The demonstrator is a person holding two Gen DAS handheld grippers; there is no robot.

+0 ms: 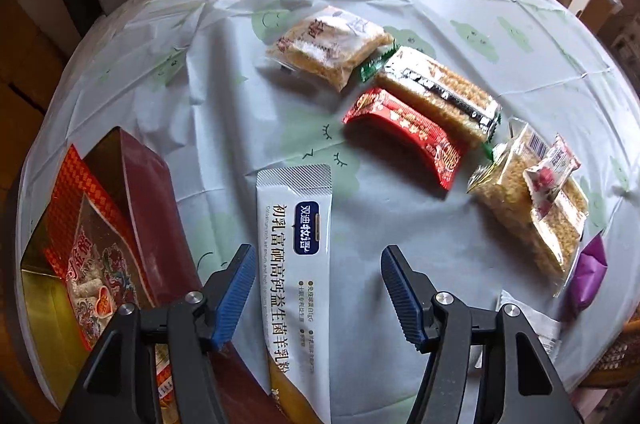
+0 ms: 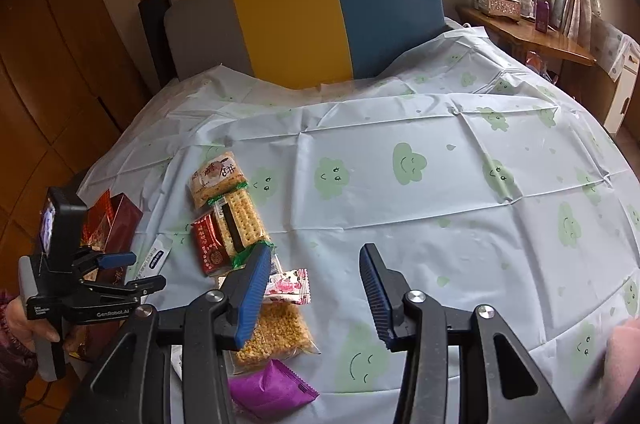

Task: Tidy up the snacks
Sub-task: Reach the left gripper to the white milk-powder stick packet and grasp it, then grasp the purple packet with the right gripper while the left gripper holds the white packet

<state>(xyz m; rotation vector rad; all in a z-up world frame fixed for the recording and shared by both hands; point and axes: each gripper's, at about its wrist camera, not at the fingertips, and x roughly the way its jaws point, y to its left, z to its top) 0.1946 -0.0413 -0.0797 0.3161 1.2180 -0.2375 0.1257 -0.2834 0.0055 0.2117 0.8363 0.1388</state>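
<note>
Snacks lie scattered on a tabletop (image 2: pixel 400 184) under a pale cloth printed with green smiling clouds. Taking the red packet (image 1: pixel 404 134) as the landmark: a long cracker pack (image 1: pixel 438 90) with a silver-and-black band lies touching its far side, and a clear bag of golden rice crisps (image 1: pixel 330 46) sits just beyond that, to the left. To the red packet's right lies a second clear bag of golden crisps (image 1: pixel 532 212), with a small pink-and-white candy wrapper (image 1: pixel 554 166) resting on top and a purple packet (image 1: pixel 588 274) just beside its near end. On the near left of the red packet a long white sachet (image 1: pixel 296 264) with a dark blue label lies flat. Well to the left stands an open dark red box (image 1: pixel 148 208) with a gold interior, a red patterned snack bag inside.

The left gripper (image 1: pixel 318 278) hangs over the sachet, blue-padded fingers spread wide on either side of it, holding nothing. The right gripper (image 2: pixel 314 288) hovers above bare cloth to the right of the candy wrapper, fingers likewise well apart and empty.
</note>
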